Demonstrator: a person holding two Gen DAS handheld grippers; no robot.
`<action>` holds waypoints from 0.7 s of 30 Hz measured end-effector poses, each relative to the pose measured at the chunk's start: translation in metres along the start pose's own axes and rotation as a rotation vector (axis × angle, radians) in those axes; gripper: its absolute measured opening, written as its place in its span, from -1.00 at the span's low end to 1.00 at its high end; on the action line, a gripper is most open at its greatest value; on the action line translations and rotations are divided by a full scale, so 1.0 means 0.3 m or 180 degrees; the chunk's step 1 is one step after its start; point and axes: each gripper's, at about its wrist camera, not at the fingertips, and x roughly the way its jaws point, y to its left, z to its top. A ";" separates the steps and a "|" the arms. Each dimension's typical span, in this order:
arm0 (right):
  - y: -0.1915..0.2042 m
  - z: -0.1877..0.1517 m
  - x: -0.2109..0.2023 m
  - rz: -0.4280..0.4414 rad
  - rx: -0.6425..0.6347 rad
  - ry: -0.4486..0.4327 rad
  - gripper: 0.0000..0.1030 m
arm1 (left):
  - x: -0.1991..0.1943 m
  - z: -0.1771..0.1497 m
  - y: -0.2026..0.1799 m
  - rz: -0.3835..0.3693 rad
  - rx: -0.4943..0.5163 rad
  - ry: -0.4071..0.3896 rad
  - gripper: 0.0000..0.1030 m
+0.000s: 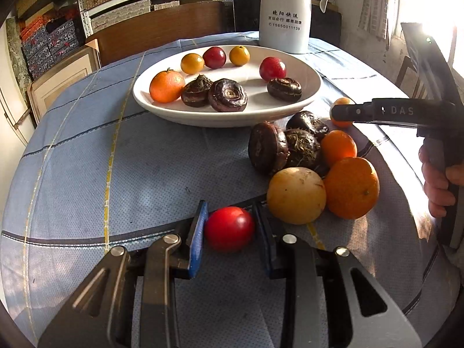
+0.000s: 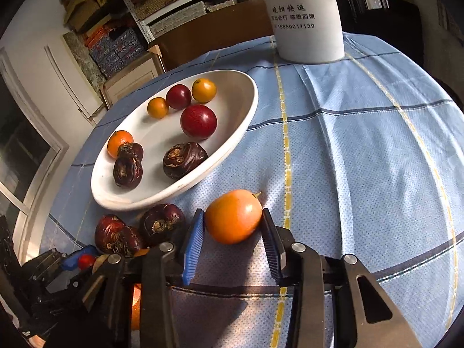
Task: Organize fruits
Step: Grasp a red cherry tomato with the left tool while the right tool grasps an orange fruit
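My left gripper [image 1: 230, 210] is shut on a small red fruit [image 1: 229, 230] that rests on the blue checked cloth, with both blue pads against its sides. My right gripper [image 2: 233, 213] is shut on an orange-yellow fruit [image 2: 233, 217], also on the cloth, just right of the plate. A white oval plate [image 1: 226, 117] [image 2: 174, 188] holds a mandarin, two yellow fruits, two red ones and three dark water chestnuts. Between the two grippers lies a loose heap: dark chestnuts [image 1: 268, 148], two mandarins [image 1: 351, 187] and a pale yellow fruit [image 1: 295, 194].
A tall white jug [image 1: 285, 14] [image 2: 307, 14] stands behind the plate at the table's far edge. A hand [image 1: 438, 179] grips the right tool's handle at the right border. Shelves with boxes fill the background. The round table drops away on all sides.
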 end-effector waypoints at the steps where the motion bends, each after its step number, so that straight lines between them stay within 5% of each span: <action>1: -0.003 -0.002 -0.004 0.0013 0.0018 -0.0008 -0.23 | -0.002 0.000 0.000 -0.0006 0.0000 -0.0011 -0.41; 11: -0.052 0.016 -0.085 0.0102 0.0212 -0.0284 -0.23 | -0.090 0.036 0.073 0.0142 -0.0301 -0.0388 -0.41; 16: -0.028 0.059 -0.169 0.0227 0.0200 -0.0590 -0.23 | -0.098 0.170 0.094 0.0177 -0.0341 -0.0489 -0.41; 21: 0.057 0.172 -0.144 0.0257 0.0041 -0.0562 -0.23 | -0.023 0.303 0.066 0.0280 -0.0239 -0.0501 -0.41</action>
